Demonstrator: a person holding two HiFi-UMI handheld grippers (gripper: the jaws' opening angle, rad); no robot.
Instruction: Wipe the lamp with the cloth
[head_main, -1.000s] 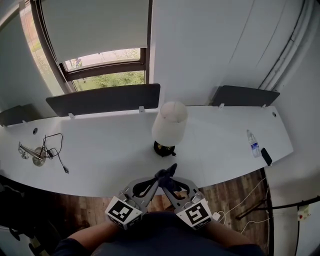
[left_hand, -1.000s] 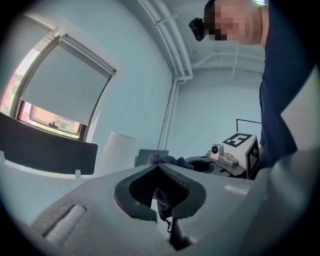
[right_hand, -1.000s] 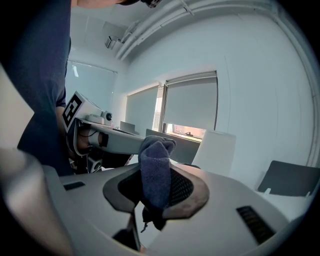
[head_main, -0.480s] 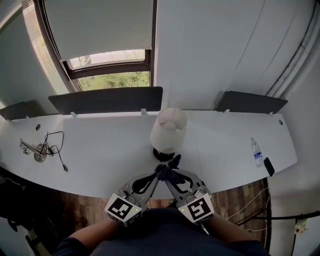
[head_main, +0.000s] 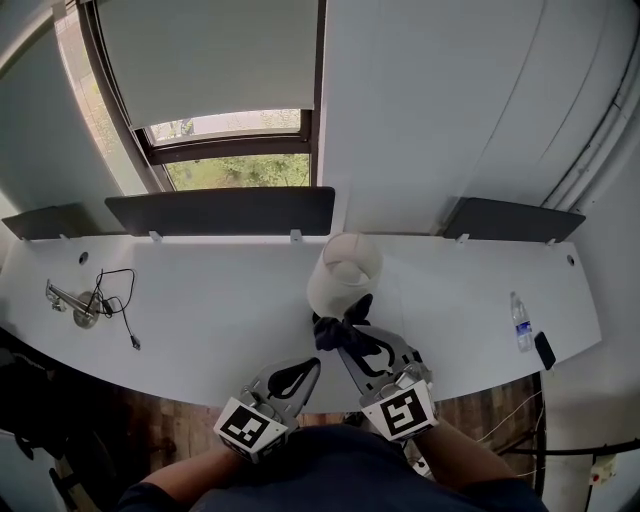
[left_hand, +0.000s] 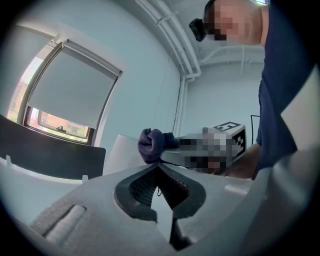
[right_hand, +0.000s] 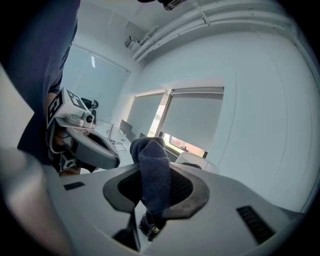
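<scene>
The cloth is clamped in the closed right hand-held gripper, just beside the shade of the lamp standing on the surface. The left hand-held gripper is closed, empty. Risk: the unsteadied lamp could be toppled by firm wiping pressure.

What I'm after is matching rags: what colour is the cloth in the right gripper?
The cloth is plain dark navy; the right gripper view shows it best.
</scene>
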